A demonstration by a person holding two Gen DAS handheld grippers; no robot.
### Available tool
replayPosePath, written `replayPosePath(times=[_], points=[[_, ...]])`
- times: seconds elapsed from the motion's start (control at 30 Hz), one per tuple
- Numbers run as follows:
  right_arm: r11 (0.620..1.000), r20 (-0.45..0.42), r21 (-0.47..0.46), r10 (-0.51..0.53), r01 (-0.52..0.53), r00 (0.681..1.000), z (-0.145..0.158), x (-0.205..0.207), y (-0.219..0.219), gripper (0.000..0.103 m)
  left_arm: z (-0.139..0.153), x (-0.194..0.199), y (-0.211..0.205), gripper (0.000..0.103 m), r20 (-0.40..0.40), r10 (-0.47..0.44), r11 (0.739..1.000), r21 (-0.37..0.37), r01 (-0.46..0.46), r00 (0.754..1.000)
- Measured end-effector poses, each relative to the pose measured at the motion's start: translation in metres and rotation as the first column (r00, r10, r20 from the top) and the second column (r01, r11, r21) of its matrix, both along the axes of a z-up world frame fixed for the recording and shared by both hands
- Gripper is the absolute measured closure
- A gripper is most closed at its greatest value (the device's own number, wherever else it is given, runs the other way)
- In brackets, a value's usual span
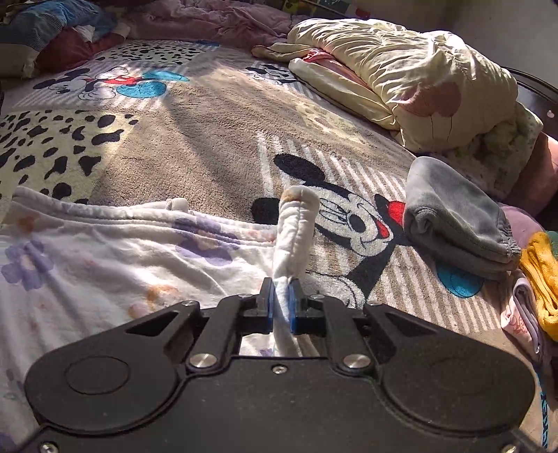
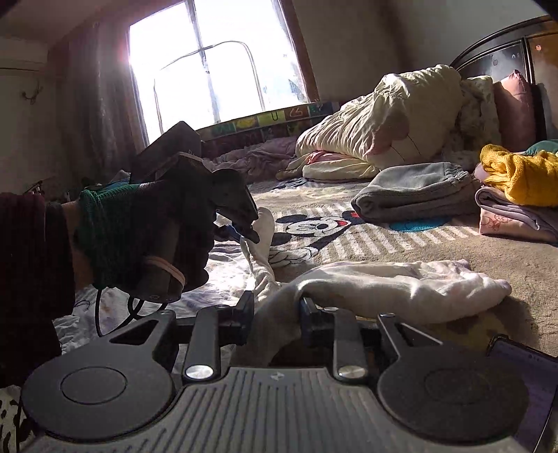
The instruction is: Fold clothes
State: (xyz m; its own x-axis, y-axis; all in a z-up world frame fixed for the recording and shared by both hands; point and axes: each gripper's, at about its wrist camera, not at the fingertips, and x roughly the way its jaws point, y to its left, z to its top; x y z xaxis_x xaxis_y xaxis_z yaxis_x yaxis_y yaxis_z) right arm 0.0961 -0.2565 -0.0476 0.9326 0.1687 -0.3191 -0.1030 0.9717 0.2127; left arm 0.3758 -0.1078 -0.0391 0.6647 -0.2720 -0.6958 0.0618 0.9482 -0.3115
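A white garment with purple flowers (image 1: 104, 251) lies spread on the cartoon-mouse blanket (image 1: 209, 139) in the left wrist view. My left gripper (image 1: 282, 296) is shut on a rolled edge of it, and the fabric stands up between the blue pads. In the right wrist view the same garment (image 2: 401, 289) is bunched in a long fold across the bed. My right gripper (image 2: 275, 313) has a thick wad of that fabric filling the gap between its fingers, pads against it. A gloved hand holds the left gripper (image 2: 244, 231) just beyond, pinching a lifted strip.
A folded grey garment (image 2: 411, 191) and a stack with a yellow knit (image 2: 516, 170) sit at the right. A cream duvet (image 2: 383, 115) is heaped by the dark headboard (image 2: 505, 52). A phone (image 2: 523, 383) lies at the near right. Crumpled bedding (image 1: 52, 31) lies far left.
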Motion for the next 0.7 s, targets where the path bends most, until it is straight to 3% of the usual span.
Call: replayPosePath(times=[0.13, 0.37, 0.6, 0.7], points=[[0.994, 0.036, -0.084, 0.075, -0.072, 0.997, 0.002, -0.003, 0.016, 0.075, -0.007, 0.003, 0.021, 0.096, -0.020, 0.023, 0.995, -0.092, -0.025, 1.000], [0.970, 0.004, -0.139, 0.202, -0.199, 0.979, -0.004, 0.001, 0.037, 0.075, -0.024, 0.009, 0.039, 0.096, -0.050, 0.042, 0.982, -0.184, -0.050, 0.998], [0.953, -0.101, -0.165, 0.240, -0.255, 0.965, -0.019, 0.013, 0.051, 0.075, -0.045, 0.009, 0.054, 0.094, -0.085, 0.049, 0.967, -0.246, -0.068, 0.995], [0.951, -0.120, -0.165, 0.244, -0.261, 0.962, -0.022, 0.017, 0.053, 0.075, -0.028, 0.005, 0.057, 0.085, -0.004, 0.079, 0.978, -0.195, -0.078, 0.997]])
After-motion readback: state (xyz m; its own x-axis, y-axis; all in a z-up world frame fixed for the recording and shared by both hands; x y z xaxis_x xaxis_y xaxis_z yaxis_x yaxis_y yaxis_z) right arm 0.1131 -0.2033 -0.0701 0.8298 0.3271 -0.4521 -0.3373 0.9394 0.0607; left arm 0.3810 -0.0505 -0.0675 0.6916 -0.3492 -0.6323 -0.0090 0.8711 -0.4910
